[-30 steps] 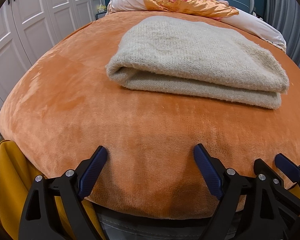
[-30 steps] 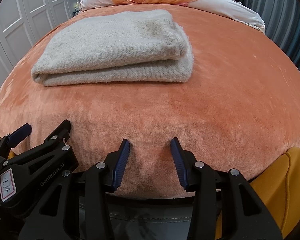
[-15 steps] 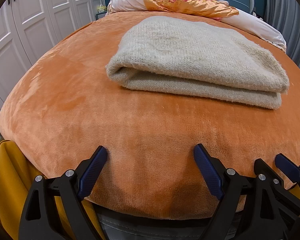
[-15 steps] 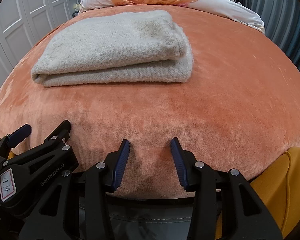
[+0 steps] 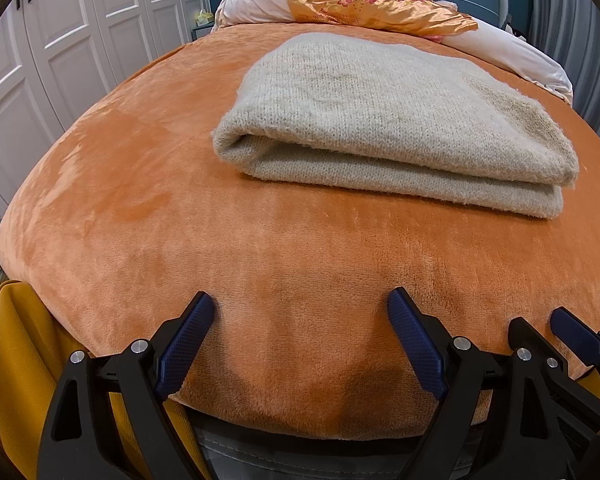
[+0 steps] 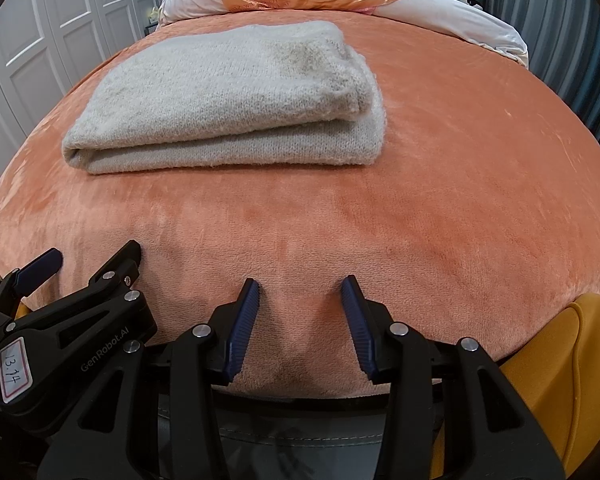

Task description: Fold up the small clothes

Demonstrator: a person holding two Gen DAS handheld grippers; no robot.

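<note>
Nothing had shifted over the last second: the folded knit garment (image 5: 388,120) lay mid-bed, while the left gripper (image 5: 300,320) and right gripper (image 6: 300,304) stayed released at the bed's (image 5: 140,200) near edge, suggesting folding was finished.

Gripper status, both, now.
Left gripper: open, holding nothing, above the blanket.
Right gripper: open, narrower gap, holding nothing; the folded knit lies untouched ahead.

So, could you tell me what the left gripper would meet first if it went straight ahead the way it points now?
Probably the folded cream knitted garment, near its rounded left fold. The open left gripper first crosses bare orange plush blanket; whether it would clear the blanket surface is hard to judge.
</note>
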